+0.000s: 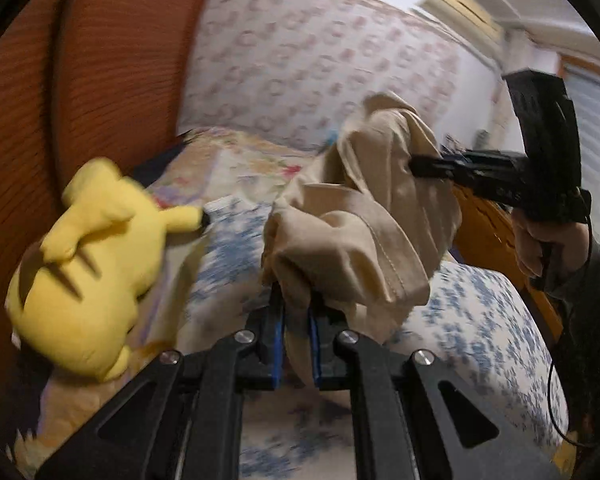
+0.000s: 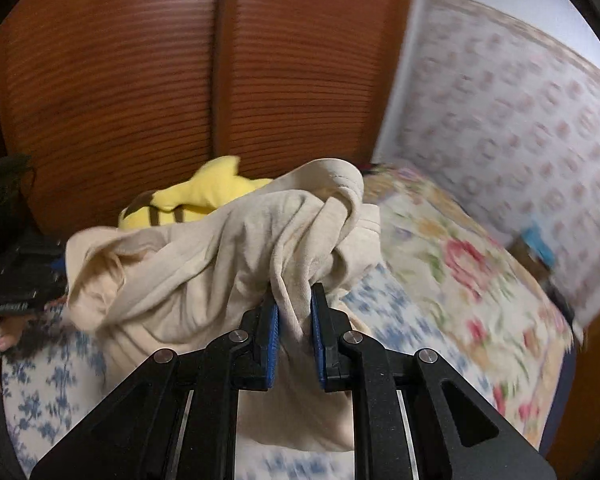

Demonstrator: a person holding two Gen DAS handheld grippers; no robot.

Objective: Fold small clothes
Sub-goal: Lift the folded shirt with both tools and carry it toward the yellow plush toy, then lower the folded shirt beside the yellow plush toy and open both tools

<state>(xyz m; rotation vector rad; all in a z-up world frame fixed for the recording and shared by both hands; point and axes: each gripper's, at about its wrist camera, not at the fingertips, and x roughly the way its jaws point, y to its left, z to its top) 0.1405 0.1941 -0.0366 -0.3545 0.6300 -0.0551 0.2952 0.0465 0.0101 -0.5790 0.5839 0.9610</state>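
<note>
A beige garment [image 1: 360,220] hangs bunched in the air above the bed, stretched between both grippers. In the left wrist view my left gripper [image 1: 296,300] is shut on one bunched edge of it, the cloth pinched between the blue pads. Further right, my right gripper [image 1: 414,166] bites into the upper part of the same garment, with a person's hand [image 1: 540,240] on its handle. In the right wrist view the right gripper [image 2: 294,296] is shut on a twisted fold of the garment [image 2: 204,264]. The left gripper [image 2: 58,266] shows at that view's left edge, at the cloth's far end.
A yellow plush toy [image 1: 88,272] lies on the bed beside brown slatted wardrobe doors [image 2: 140,80]. Beneath the garment is a blue-flowered cover [image 1: 480,320], and beyond it a quilt with red flowers [image 2: 460,280]. A patterned wall [image 1: 300,60] stands behind the bed.
</note>
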